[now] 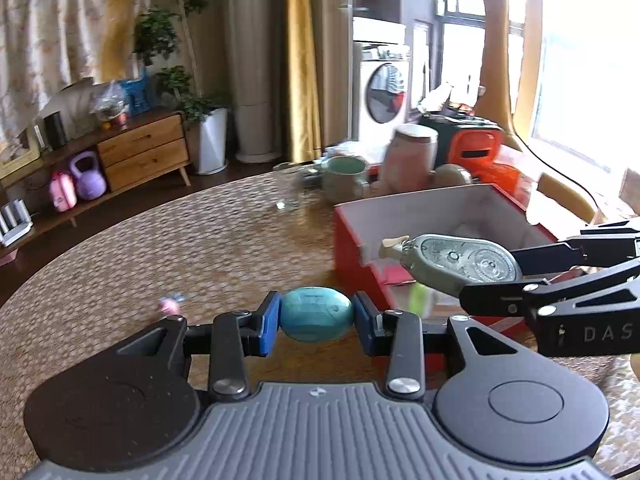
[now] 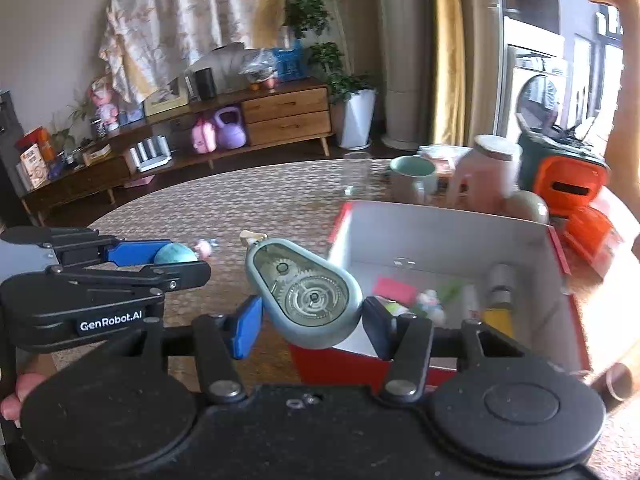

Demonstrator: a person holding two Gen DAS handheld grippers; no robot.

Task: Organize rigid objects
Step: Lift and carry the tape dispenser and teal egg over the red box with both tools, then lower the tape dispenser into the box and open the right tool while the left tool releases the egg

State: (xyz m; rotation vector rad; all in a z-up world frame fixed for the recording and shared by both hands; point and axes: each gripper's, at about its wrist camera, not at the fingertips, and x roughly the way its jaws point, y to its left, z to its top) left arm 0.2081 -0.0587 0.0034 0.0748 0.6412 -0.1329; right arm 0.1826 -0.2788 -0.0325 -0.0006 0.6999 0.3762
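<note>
My left gripper is shut on a turquoise egg-shaped stone and holds it above the woven table mat, left of the red box. It also shows in the right wrist view with the stone. My right gripper is shut on a grey-green correction tape dispenser with clear gears, held over the box's near left corner. The dispenser also shows in the left wrist view. The box holds a yellow tube and several small items.
A small pink candy lies on the mat. Behind the box stand a green mug, a clear glass, a pink jar and an orange-and-green device. The round table's edge curves at left.
</note>
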